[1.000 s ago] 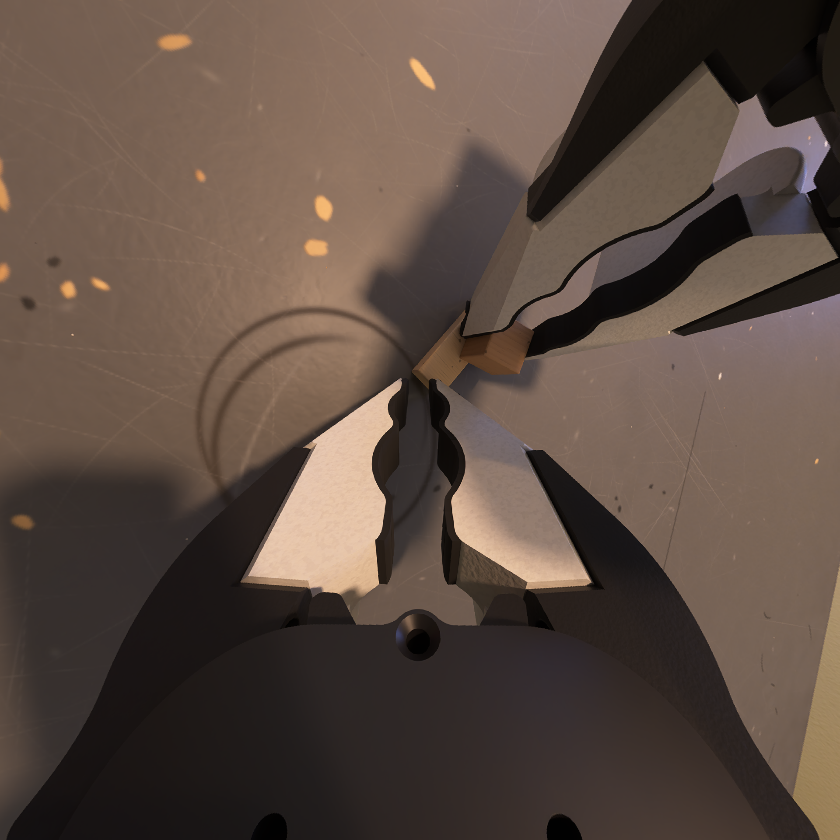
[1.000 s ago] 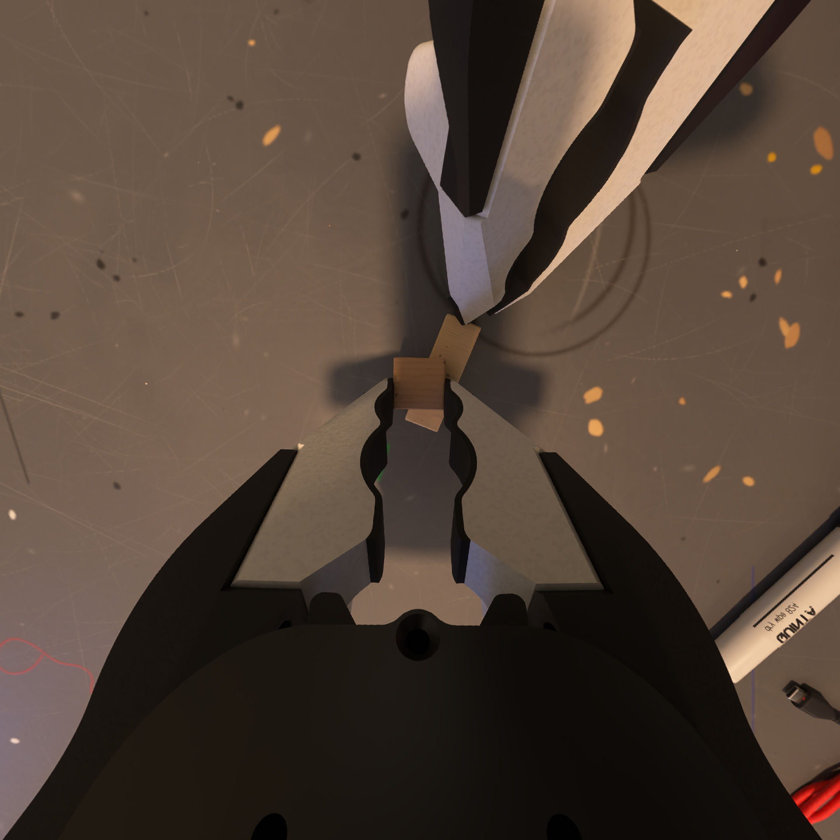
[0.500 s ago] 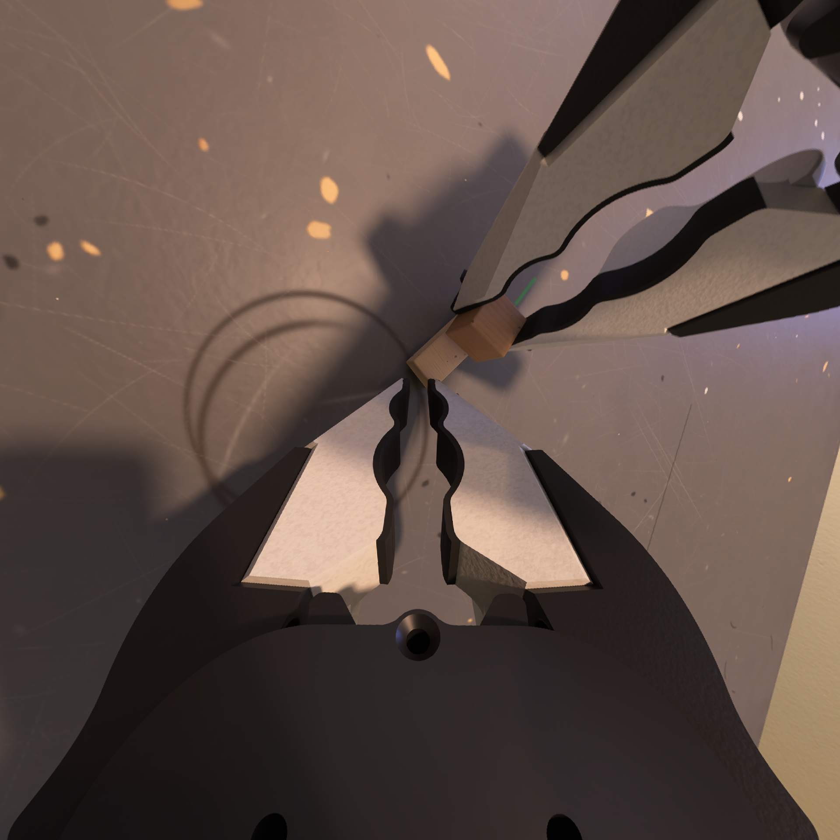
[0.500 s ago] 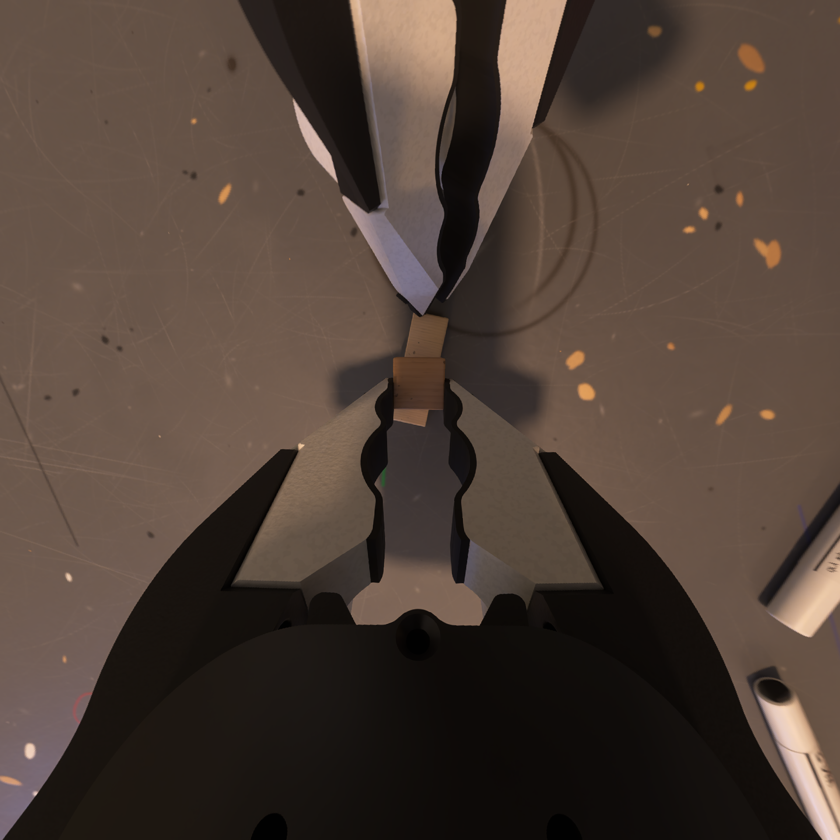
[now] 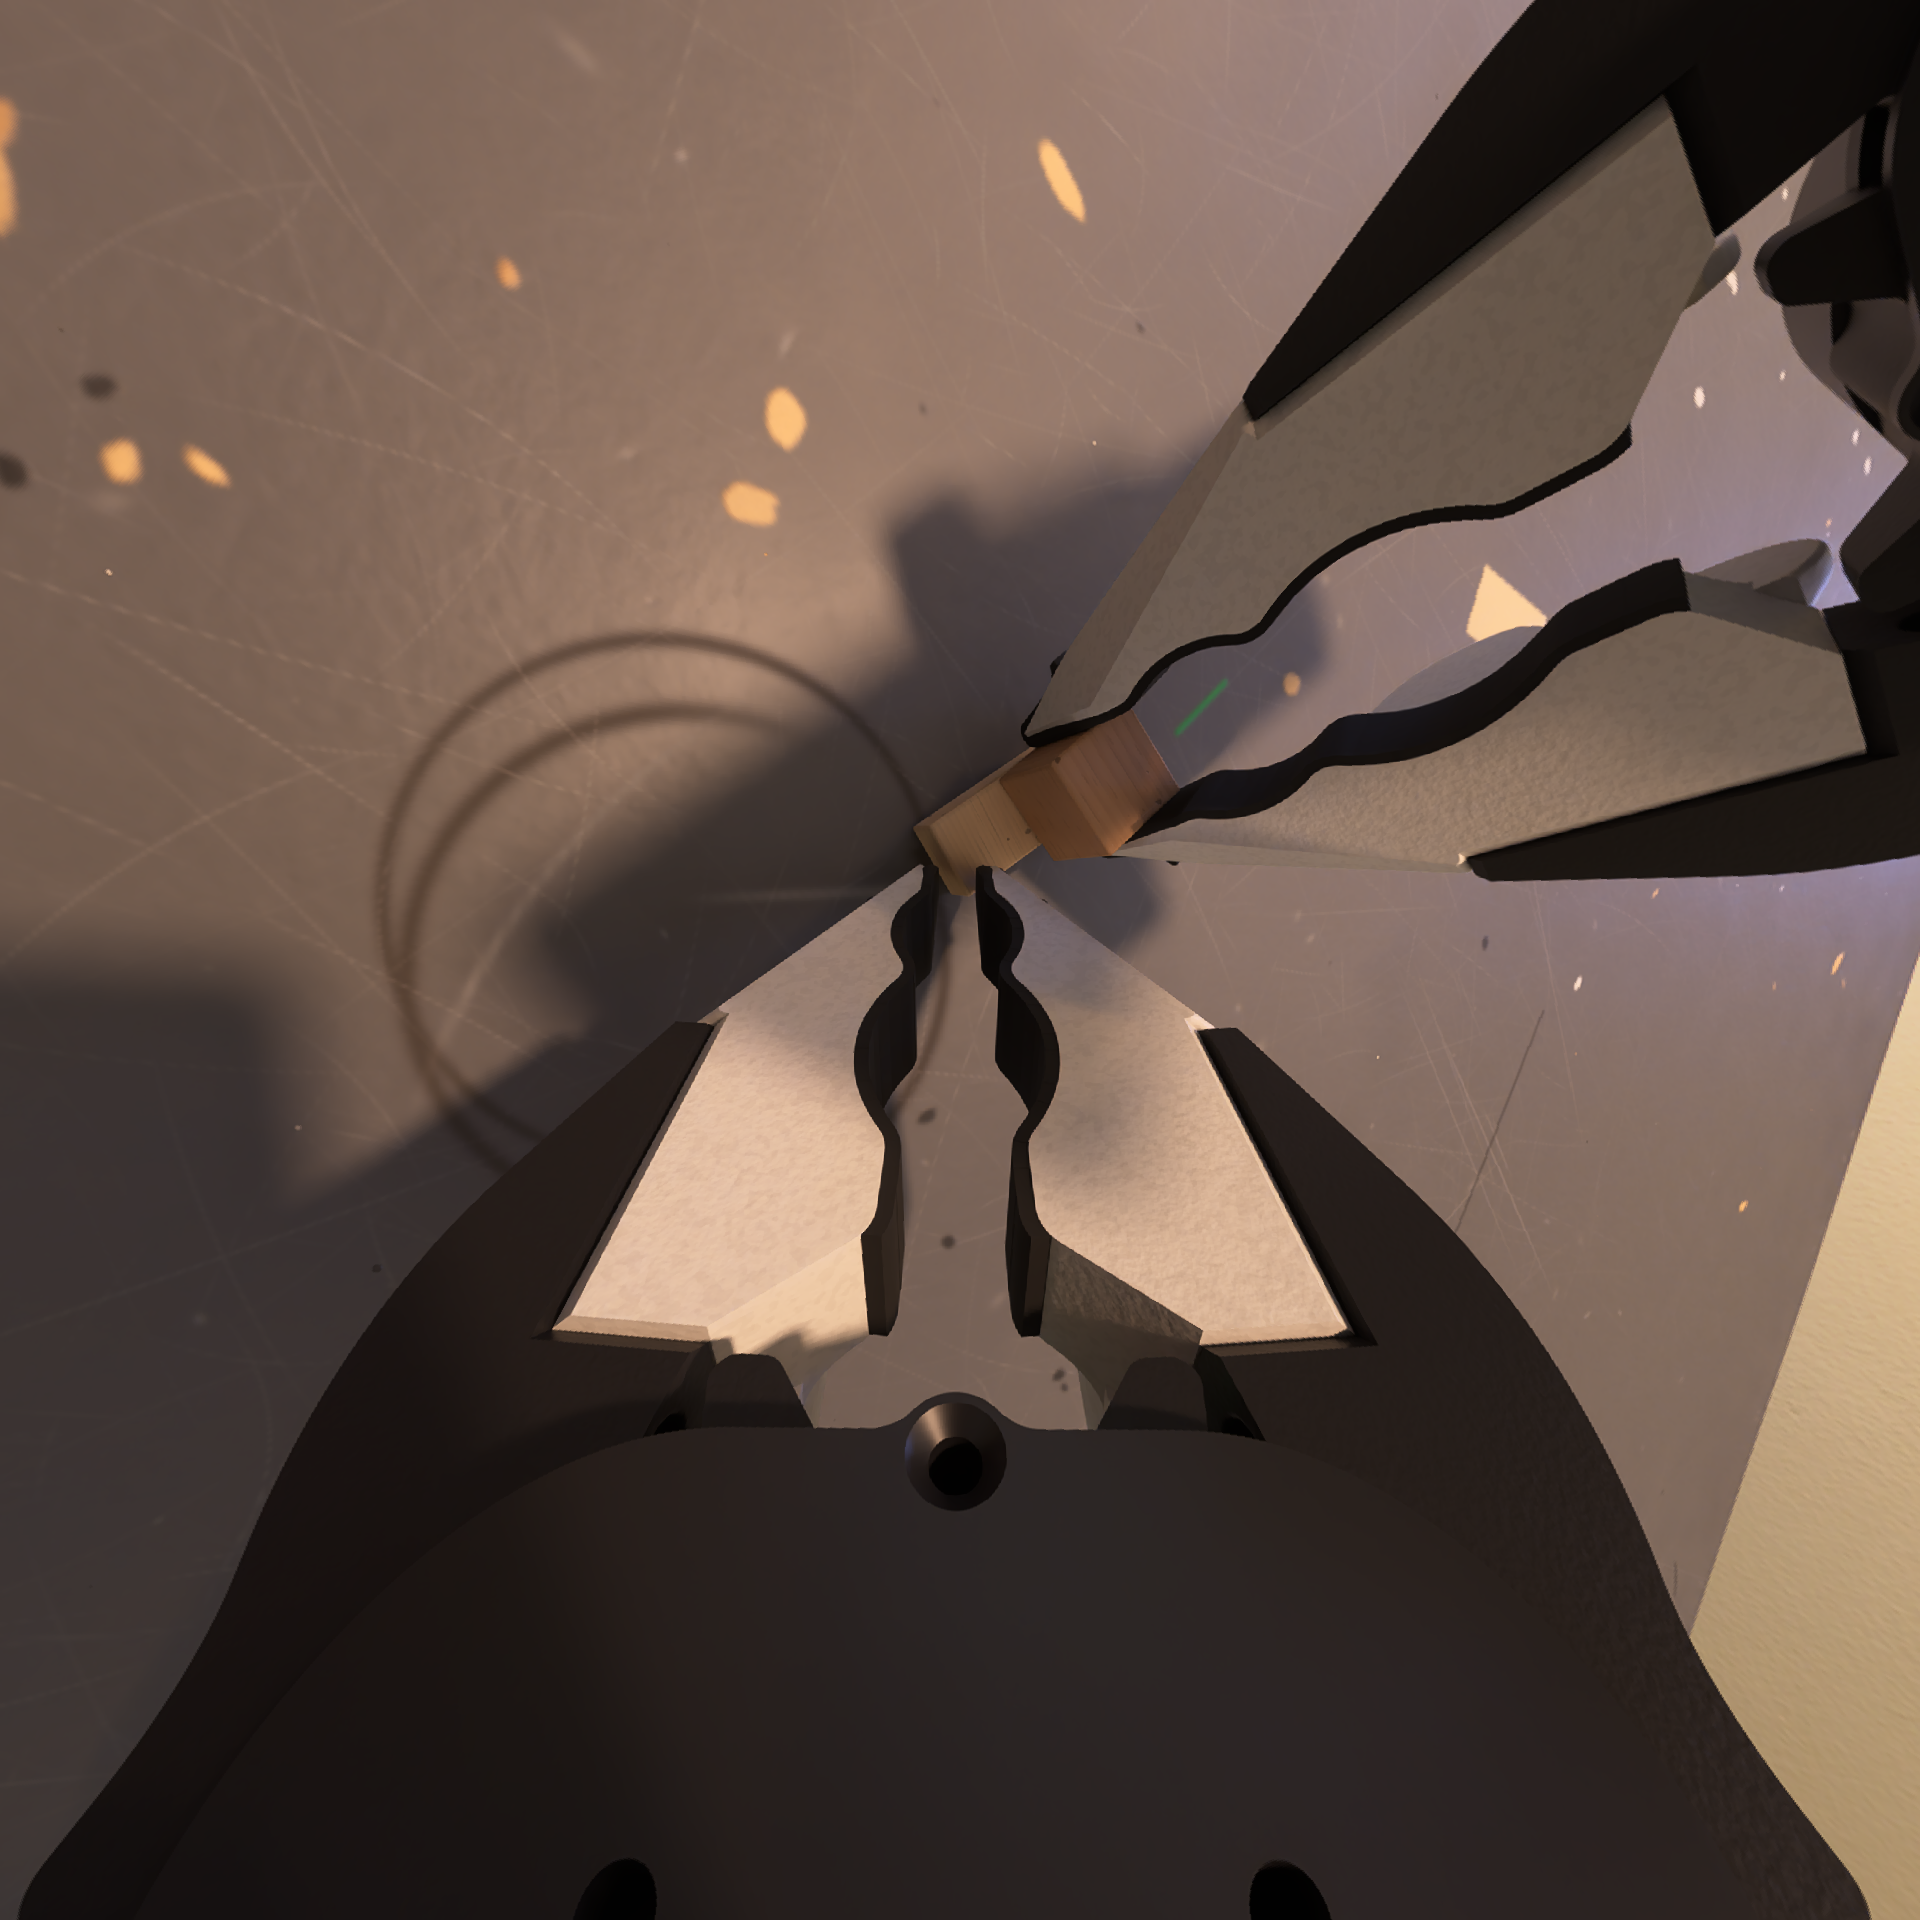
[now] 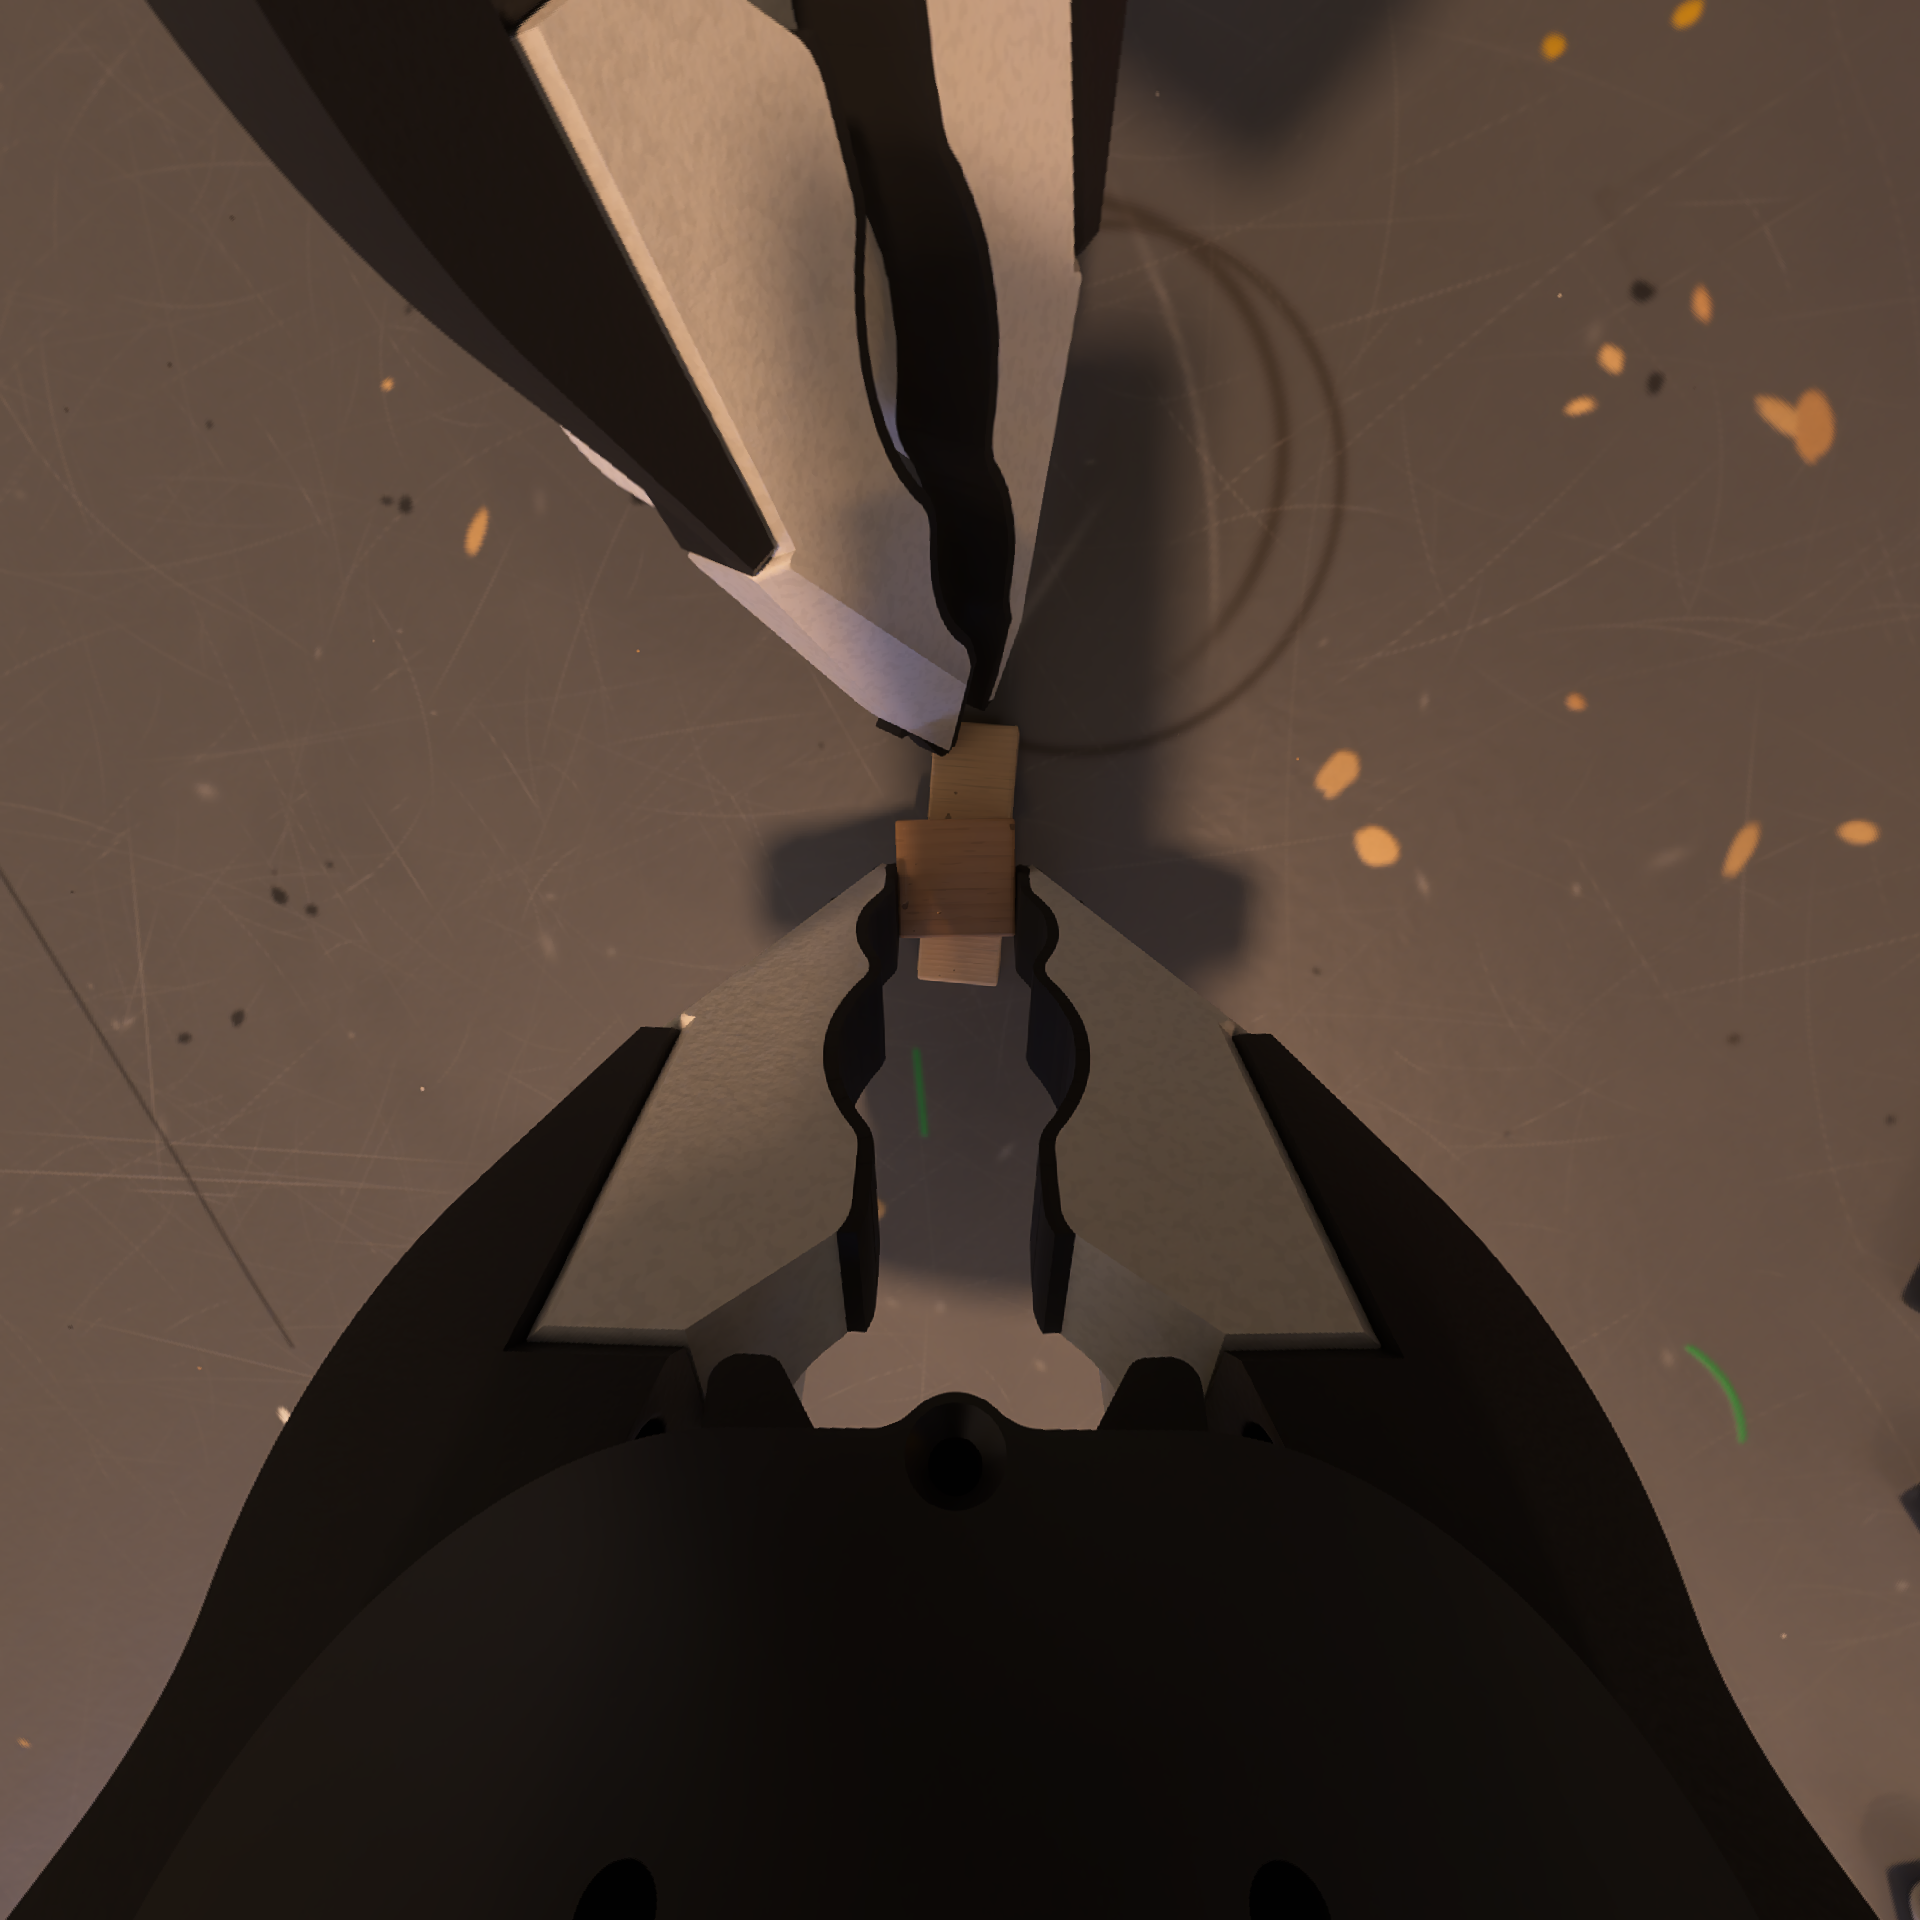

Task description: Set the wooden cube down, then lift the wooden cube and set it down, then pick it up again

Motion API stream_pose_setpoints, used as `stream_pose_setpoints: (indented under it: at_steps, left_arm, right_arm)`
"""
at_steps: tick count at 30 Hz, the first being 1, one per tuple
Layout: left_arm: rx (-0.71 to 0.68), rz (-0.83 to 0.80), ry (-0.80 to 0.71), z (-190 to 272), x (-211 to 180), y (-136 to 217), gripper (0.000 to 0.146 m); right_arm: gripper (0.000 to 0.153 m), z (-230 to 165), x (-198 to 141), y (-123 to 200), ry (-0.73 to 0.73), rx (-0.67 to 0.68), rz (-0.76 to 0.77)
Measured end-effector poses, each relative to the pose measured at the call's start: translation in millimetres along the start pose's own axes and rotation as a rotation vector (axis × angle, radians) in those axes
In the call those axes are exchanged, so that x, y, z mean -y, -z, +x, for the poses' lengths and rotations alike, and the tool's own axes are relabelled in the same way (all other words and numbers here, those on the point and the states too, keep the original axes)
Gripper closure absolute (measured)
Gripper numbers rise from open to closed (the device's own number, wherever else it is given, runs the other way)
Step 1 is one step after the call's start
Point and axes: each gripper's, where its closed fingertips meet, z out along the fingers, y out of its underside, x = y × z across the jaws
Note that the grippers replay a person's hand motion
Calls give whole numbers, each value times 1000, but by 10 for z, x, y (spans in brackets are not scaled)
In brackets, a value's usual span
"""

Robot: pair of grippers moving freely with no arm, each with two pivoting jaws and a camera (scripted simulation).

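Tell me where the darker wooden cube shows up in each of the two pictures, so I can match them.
Left wrist view: the darker wooden cube sits right of centre, clamped at the tips of the right gripper, which reaches in from the upper right.
Right wrist view: the same cube is at the centre, between that gripper's own fingertips.
Shared landmark: the paler wooden block lying against the cube in both views.

cube tan wood | claw black, grey | table grey-brown, orange-flecked
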Motion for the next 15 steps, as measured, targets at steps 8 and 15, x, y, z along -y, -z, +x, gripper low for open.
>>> stream_pose_setpoints:
  at_steps: [8, 15]
  left_arm:
    - [-4, 13, 32, 18, -20, 1, 139]
    - [-8, 13, 36, 26, -25, -2, 139]
  right_arm:
    - [131, 11, -9, 9, -57, -9, 9]
    - [131, 21, 2, 17, -56, -5, 23]
